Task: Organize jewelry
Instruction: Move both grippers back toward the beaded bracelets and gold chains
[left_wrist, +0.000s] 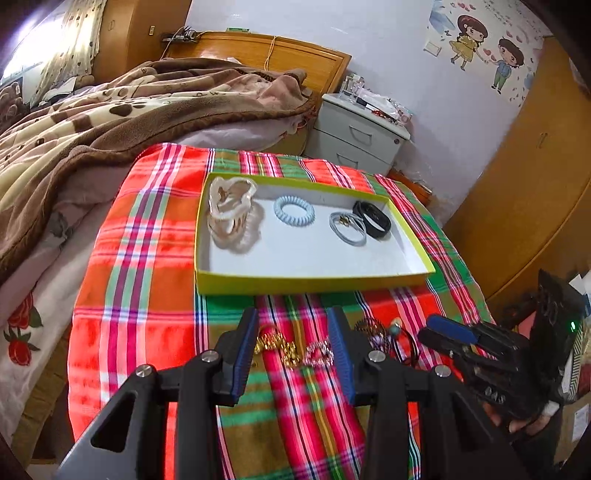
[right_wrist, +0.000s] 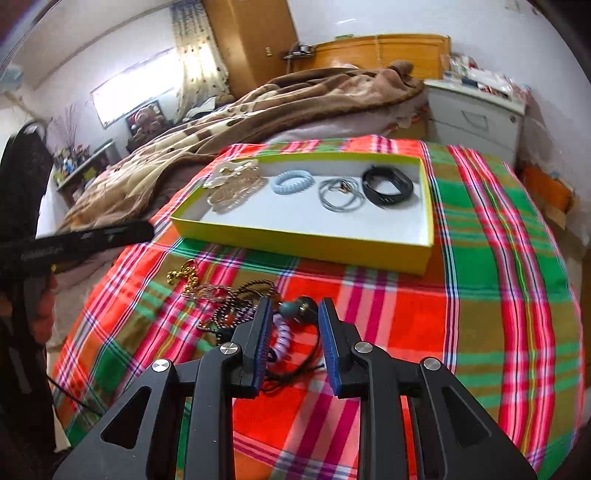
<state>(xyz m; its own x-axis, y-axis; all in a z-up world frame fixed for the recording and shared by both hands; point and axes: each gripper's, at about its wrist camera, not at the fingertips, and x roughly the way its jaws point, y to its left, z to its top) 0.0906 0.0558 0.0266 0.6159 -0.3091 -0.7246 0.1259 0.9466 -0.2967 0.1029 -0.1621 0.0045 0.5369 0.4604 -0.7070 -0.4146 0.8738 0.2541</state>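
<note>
Inside the yellow tray (left_wrist: 258, 284) lie a blue coil tie (left_wrist: 294, 211) and black band (left_wrist: 371, 218); both hand-held grippers gape empty.

Right tool (right_wrist: 294, 308) fingers hide part of lilac coil tie (right_wrist: 280, 338); jewelry tangle (right_wrist: 229, 302) blurred, pieces indistinct.

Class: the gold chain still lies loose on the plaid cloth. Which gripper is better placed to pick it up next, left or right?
Left. The left gripper is open with the gold chain between its fingers; the right gripper frames the lilac coil instead.
</note>
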